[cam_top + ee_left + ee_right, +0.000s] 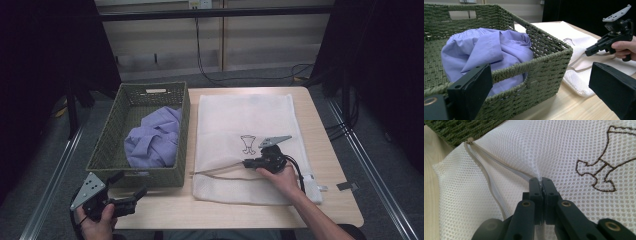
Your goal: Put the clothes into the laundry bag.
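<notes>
On table, right of basket [107, 150] | right tool [540, 181] pinching mesh bag [554, 150] fold | left tool [541, 85] spread

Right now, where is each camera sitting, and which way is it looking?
High view: above the person's side, looking forward and down at the table; both forearms, hands and grippers show.
Left gripper view: on the left gripper, facing the basket with the purple shirt; its open jaws show.
Right gripper view: on the right gripper, close over the mesh bag, pinching it.
Shared: the bag and basket appear in all three views.
</notes>
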Demonstrator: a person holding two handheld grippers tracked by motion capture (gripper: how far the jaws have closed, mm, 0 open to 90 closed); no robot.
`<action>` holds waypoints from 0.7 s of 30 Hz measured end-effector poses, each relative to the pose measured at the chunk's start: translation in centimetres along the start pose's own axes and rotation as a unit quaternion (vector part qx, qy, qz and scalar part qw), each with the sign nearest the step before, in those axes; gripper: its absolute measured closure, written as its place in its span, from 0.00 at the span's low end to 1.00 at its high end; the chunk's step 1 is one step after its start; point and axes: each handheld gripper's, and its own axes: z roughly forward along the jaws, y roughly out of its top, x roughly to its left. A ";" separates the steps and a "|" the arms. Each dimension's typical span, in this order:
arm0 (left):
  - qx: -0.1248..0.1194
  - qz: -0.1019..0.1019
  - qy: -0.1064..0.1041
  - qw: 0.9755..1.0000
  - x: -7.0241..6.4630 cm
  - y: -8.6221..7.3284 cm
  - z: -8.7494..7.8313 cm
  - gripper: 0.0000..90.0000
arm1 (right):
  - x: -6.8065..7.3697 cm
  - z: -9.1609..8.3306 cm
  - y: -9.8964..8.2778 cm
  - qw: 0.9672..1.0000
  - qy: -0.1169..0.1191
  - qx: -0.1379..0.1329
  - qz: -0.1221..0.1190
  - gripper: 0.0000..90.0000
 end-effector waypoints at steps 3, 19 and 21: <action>0.001 -0.001 0.001 1.000 -0.1 0.0 0.1 0.05 | -0.1 -0.3 0.2 1.000 0.005 -0.009 0.004 0.98; 0.002 0.001 0.005 1.000 -0.1 0.0 0.2 0.05 | -0.2 -2.1 1.3 0.997 0.008 -0.076 0.011 0.98; 0.001 0.001 0.006 1.000 -0.1 0.0 0.1 0.05 | -0.2 -2.2 1.3 0.997 0.007 -0.081 0.011 0.98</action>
